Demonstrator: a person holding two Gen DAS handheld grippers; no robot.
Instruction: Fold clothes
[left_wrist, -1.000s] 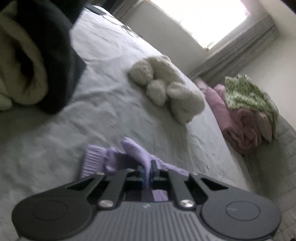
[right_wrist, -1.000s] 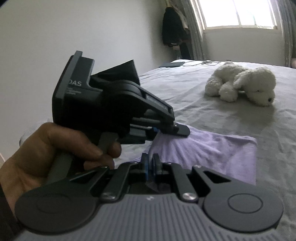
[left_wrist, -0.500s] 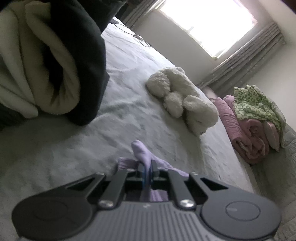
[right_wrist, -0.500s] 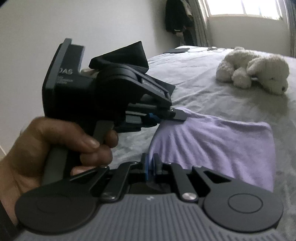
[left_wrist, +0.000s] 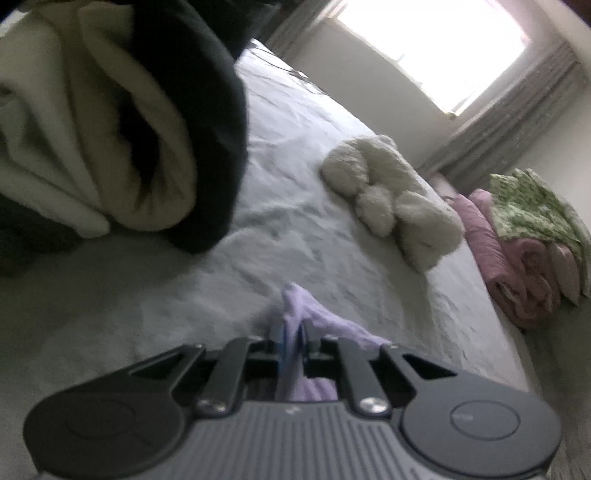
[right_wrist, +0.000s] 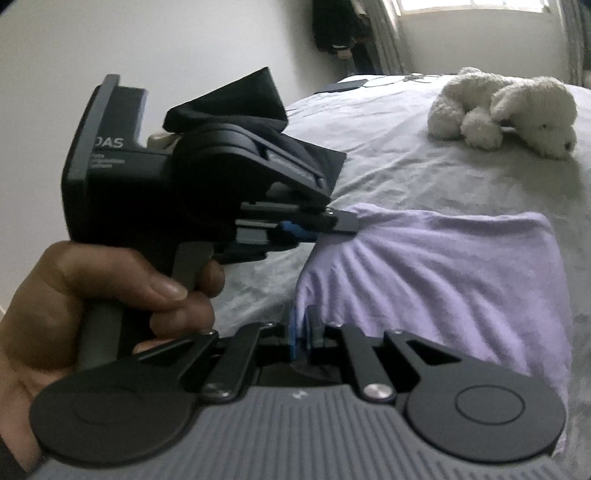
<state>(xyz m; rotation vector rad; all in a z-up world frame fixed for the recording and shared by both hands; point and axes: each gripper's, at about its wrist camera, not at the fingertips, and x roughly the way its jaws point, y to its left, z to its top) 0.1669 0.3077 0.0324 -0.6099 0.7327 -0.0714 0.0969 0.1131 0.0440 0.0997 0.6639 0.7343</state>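
A lilac garment (right_wrist: 436, 280) is spread on the grey bed (right_wrist: 388, 173), its near edge lifted and pinched at two points — by the right gripper (right_wrist: 304, 332) and, farther along the same edge, by the left gripper (right_wrist: 332, 221), whose handle is gripped by a hand (right_wrist: 92, 295); both pairs of jaws are closed tight on the cloth. In the left wrist view the left gripper (left_wrist: 291, 332) is seen clamped on a lilac fold (left_wrist: 314, 317), with a black fleece-lined garment (left_wrist: 122, 122) heaped nearby, a white plush dog (left_wrist: 391, 199) beyond, and pink bedding (left_wrist: 517, 266) piled at the bed's far side.
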